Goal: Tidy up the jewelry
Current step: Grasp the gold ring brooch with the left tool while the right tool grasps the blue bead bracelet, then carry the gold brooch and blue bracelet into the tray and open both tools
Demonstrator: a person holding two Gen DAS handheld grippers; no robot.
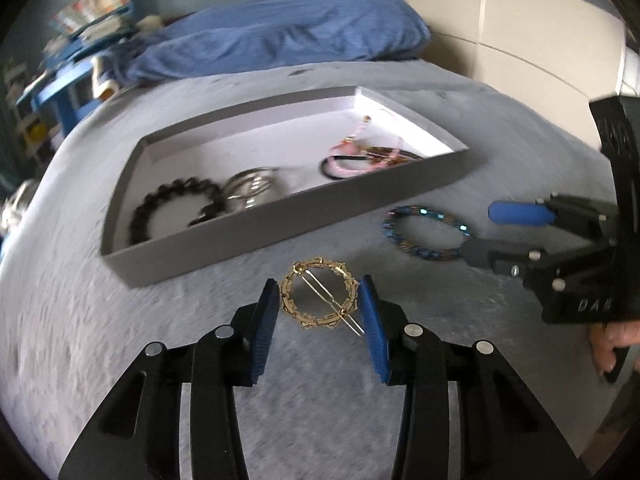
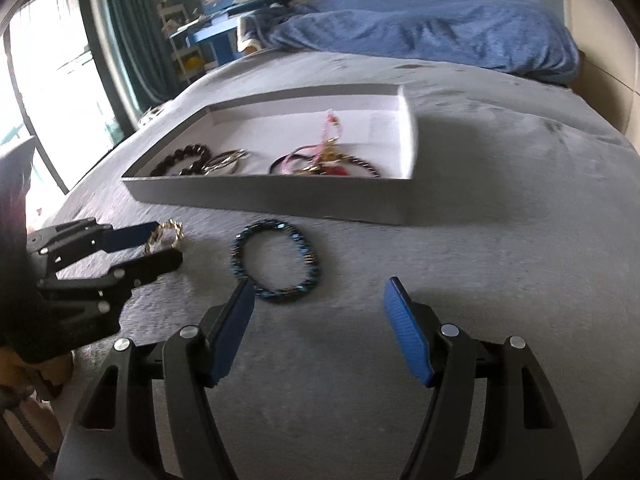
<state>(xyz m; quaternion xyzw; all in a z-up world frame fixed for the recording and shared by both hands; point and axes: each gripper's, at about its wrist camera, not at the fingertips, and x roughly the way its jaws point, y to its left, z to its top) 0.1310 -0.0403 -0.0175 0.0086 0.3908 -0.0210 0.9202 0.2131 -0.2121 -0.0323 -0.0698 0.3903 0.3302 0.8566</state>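
A gold ring-shaped hair clip point(image 1: 318, 298) lies on the grey bed cover between the fingers of my left gripper point(image 1: 320, 292), whose jaws stand open around it, close to its sides. It also shows in the right wrist view point(image 2: 166, 234). A blue beaded bracelet point(image 1: 426, 233) lies on the cover to its right, just before my right gripper point(image 2: 320, 296), which is open and empty; the bracelet point(image 2: 276, 260) sits ahead of its left finger. A grey tray point(image 1: 256, 228) behind holds a black bead bracelet point(image 1: 176, 208), silver bangles point(image 1: 250, 188) and pink and dark bands point(image 1: 360, 158).
A blue pillow point(image 1: 280, 40) lies at the head of the bed. A cluttered blue desk point(image 2: 224, 20) and a curtained window point(image 2: 52, 68) stand beyond the bed on the left. A light wardrobe point(image 1: 520, 20) is on the right.
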